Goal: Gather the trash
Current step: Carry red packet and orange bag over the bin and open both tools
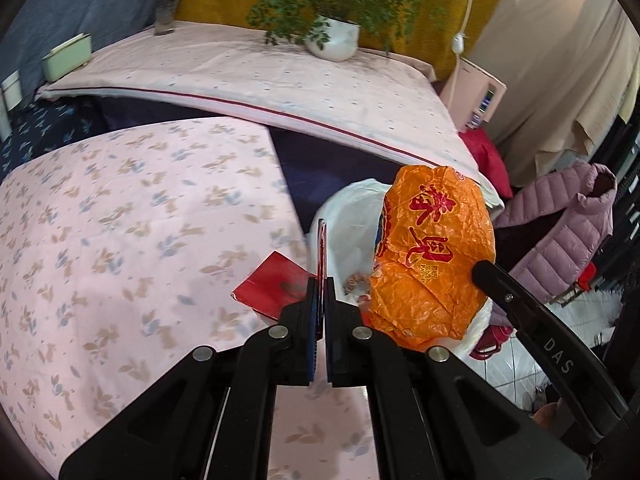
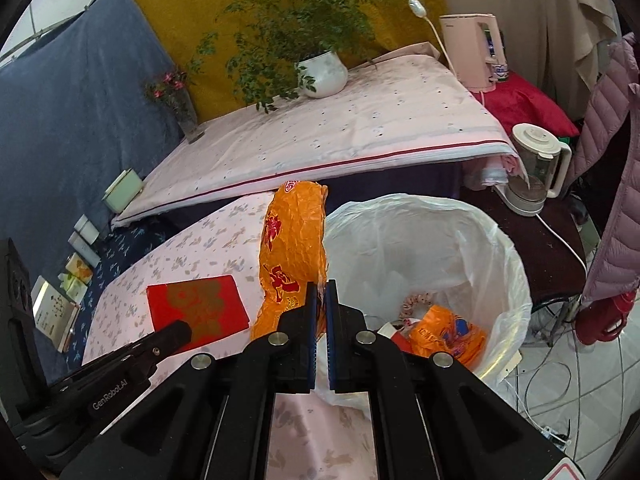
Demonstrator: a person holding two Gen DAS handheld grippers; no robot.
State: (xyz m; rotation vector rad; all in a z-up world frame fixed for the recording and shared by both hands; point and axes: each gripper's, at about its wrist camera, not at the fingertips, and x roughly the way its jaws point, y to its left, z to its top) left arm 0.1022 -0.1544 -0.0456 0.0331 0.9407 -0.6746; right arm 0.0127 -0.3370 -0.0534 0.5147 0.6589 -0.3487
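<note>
My right gripper (image 2: pixel 320 286) is shut on a crumpled orange plastic bag with red characters (image 2: pixel 290 248) and holds it up at the left rim of the bin; the bag also shows in the left wrist view (image 1: pixel 432 252). My left gripper (image 1: pixel 320 282) is shut on a thin red item held edge-on (image 1: pixel 321 248). A flat red envelope with gold print (image 2: pixel 196 306) lies on the floral table; it also shows in the left wrist view (image 1: pixel 272 290). The white-lined trash bin (image 2: pixel 508 264) holds orange wrappers (image 2: pixel 448 338) and other scraps.
A raised bed with a pink sheet (image 2: pixel 340 132) carries a potted plant (image 2: pixel 324 74) and a flower vase (image 2: pixel 186 114). A kettle (image 2: pixel 536 168) and its cord sit right of the bin. A pink jacket (image 2: pixel 612 184) hangs at far right. Boxes (image 2: pixel 56 312) stand at left.
</note>
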